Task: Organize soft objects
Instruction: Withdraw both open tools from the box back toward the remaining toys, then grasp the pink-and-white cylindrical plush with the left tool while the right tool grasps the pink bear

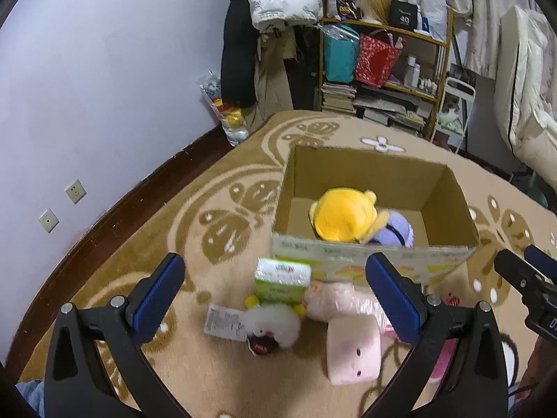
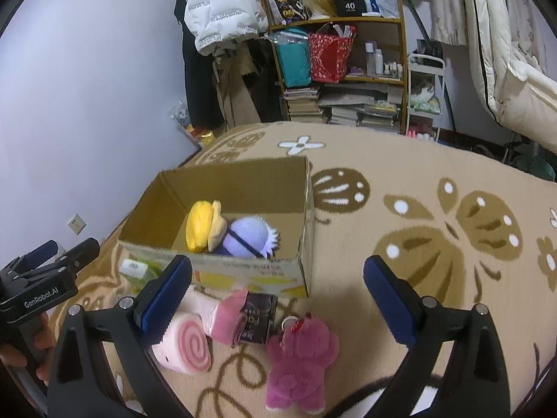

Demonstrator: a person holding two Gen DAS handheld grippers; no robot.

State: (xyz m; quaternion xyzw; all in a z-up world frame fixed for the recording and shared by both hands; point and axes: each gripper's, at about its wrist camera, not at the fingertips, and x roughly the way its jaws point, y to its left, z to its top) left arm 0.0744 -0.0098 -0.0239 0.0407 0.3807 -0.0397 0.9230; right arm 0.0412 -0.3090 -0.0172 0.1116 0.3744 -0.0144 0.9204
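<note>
Readable print in the room

"GenRobot.AI" stands in white on the black body of the left gripper [image 2: 41,261]; a black box [image 2: 349,2] on the shelf's top bears "40". Print on the white jacket [image 2: 222,7] and cardboard box [image 2: 264,271] is too blurred to read.

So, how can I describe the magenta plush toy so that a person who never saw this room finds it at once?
Start from the open cardboard box on the beige carpet. Several soft things lie on the carpet in front of its printed front wall; the magenta plush toy is the one nearest the right gripper. Unlike the pale pink swirl roll beside it, it is deep pink, fuzzy, with arms and legs.
</note>
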